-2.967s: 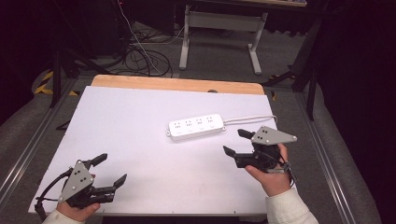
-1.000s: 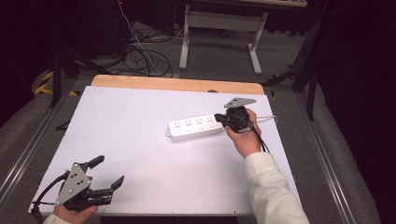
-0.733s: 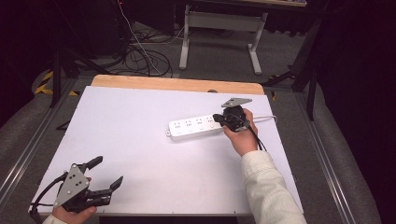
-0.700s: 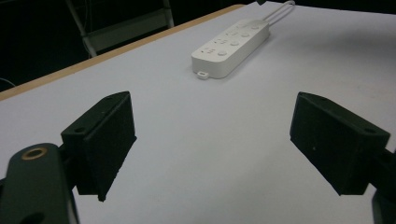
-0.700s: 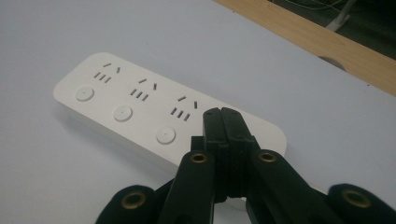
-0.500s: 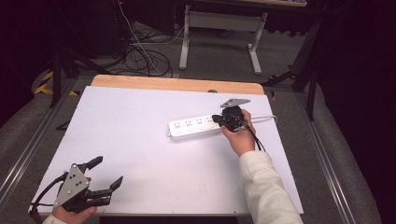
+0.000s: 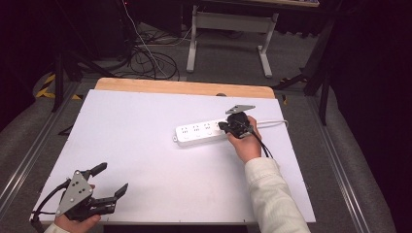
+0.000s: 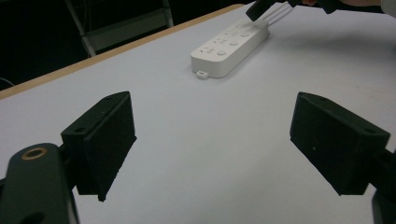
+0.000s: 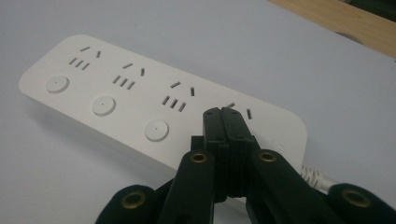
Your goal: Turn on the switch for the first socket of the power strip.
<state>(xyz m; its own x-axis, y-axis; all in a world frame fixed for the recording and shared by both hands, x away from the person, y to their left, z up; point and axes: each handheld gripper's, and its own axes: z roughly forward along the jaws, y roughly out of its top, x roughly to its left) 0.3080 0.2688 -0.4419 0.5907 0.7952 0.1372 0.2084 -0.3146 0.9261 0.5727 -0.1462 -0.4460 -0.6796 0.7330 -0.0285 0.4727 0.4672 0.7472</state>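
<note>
A white power strip with several sockets and round buttons lies right of the table's middle, and its cable runs off to the right. My right gripper is shut with nothing between its jaws. Its closed tip sits low over the strip, at the socket nearest the cable end. Whether it touches the strip I cannot tell. My left gripper rests at the near left corner, open and empty. In the left gripper view its jaws frame bare table, with the strip far ahead.
The white table top ends in a wooden strip at the far side. Metal rails run along both sides. A stand's legs and loose cables lie on the floor behind.
The right gripper has travelled from the table's right near side up to the strip's cable end and has sunk a little over the last second. The left gripper has stayed put.
</note>
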